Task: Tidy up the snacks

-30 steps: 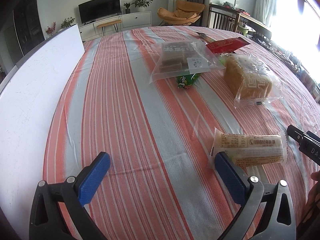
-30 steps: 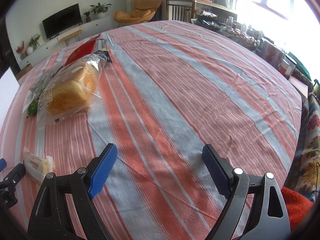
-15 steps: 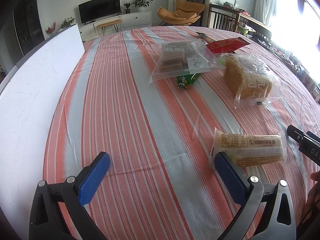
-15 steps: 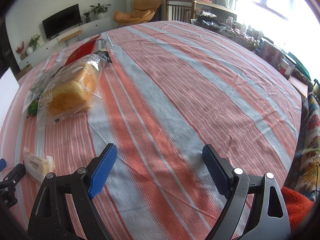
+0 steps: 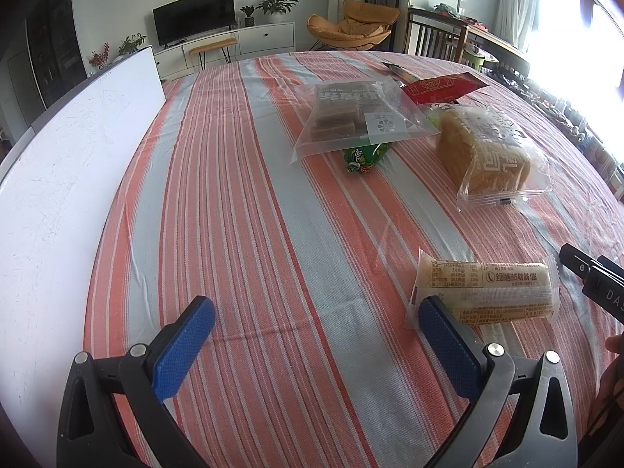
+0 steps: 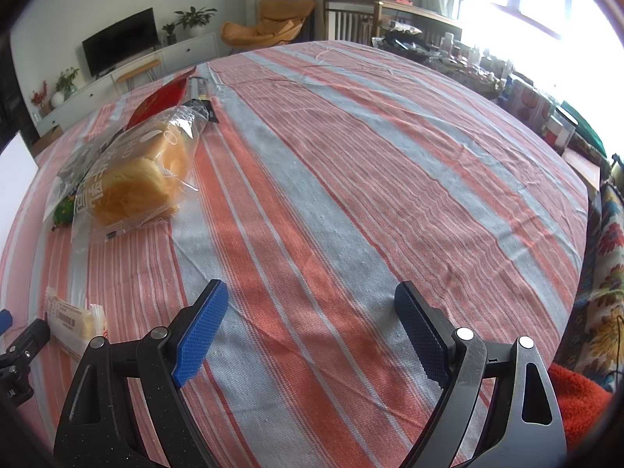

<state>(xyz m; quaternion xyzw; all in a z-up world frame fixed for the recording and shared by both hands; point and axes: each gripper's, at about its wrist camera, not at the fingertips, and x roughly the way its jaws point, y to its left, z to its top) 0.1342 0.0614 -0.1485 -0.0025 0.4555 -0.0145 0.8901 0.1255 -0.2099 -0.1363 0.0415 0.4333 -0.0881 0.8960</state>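
Note:
Snacks lie on a striped tablecloth [image 5: 241, 202]. A long wrapped cake bar [image 5: 487, 288] lies just ahead of my left gripper's right finger; it also shows in the right wrist view [image 6: 70, 321]. A bagged bread loaf [image 5: 487, 152] [image 6: 136, 179], a clear bag of brown cakes [image 5: 351, 117], a green packet [image 5: 362, 156] under it and a red packet [image 5: 440, 87] lie farther off. My left gripper [image 5: 316, 335] is open and empty. My right gripper [image 6: 312, 325] is open and empty over bare cloth.
A white board [image 5: 66, 163] runs along the table's left side. The table's right edge [image 6: 577, 234] drops to a patterned fabric and a red cloth [image 6: 577, 401]. Chairs and a cluttered side table stand beyond the far edge.

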